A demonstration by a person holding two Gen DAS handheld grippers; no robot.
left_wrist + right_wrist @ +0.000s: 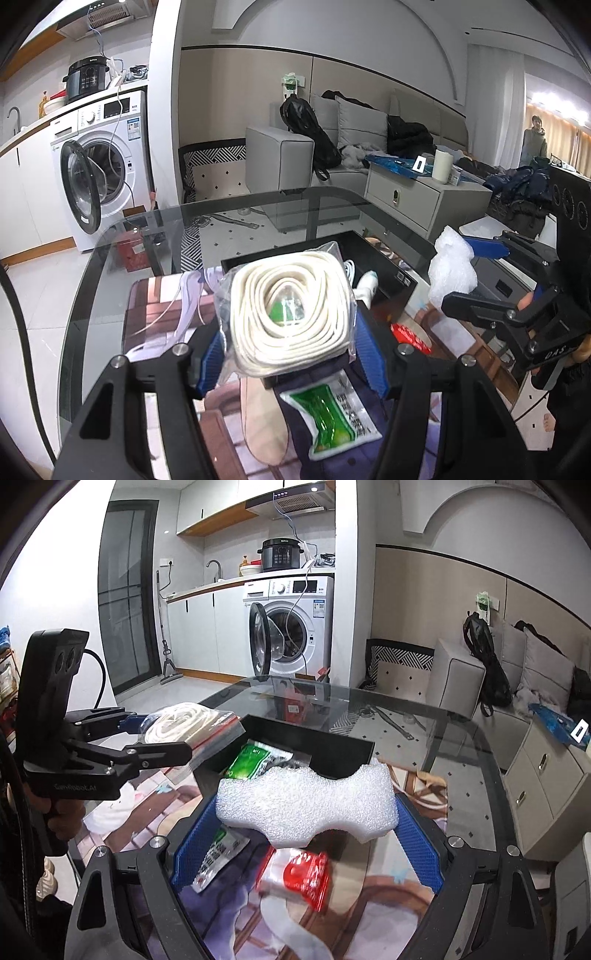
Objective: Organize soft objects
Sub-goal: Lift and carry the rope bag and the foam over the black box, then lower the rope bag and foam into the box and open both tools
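Carrying both loads above the black box [334, 753], we kept the left gripper [288, 343] jaws pinching the bagged rope [290, 314] and the right gripper [306, 834] jaws pinching the foam block [306, 805].

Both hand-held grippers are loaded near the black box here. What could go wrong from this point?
1. The left hand-held gripper pinches the bagged white cord through slick plastic; it might slip out short of the black box.
2. The right hand-held gripper squeezes the white foam piece, which may spring sideways on release.
3. Both converge on one box and could collide.
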